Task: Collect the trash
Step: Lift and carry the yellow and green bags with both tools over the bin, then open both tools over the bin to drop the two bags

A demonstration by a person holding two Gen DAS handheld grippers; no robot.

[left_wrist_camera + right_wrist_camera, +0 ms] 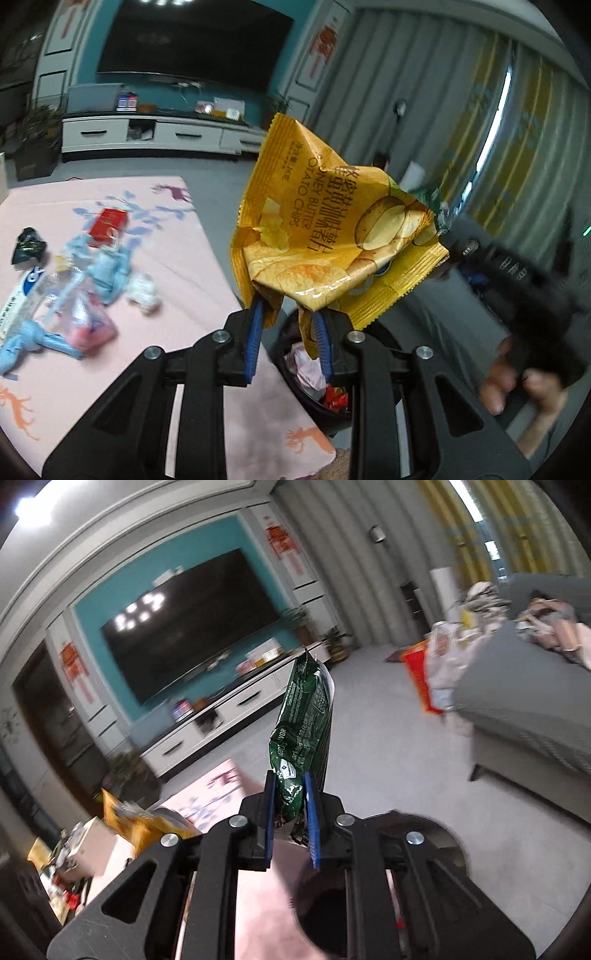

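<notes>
Your yellow chip bag is pinched at its bottom edge in your left tongs, sticking up & crumpled. Your green snack bag is pinched in your right tongs, standing up tall. Right under both tongs sits the black bin w/ wrappers inside. Left of your left tongs, more trash lies on the pink cloth. Past both tongs: a big TV & a white cabinet.
</notes>
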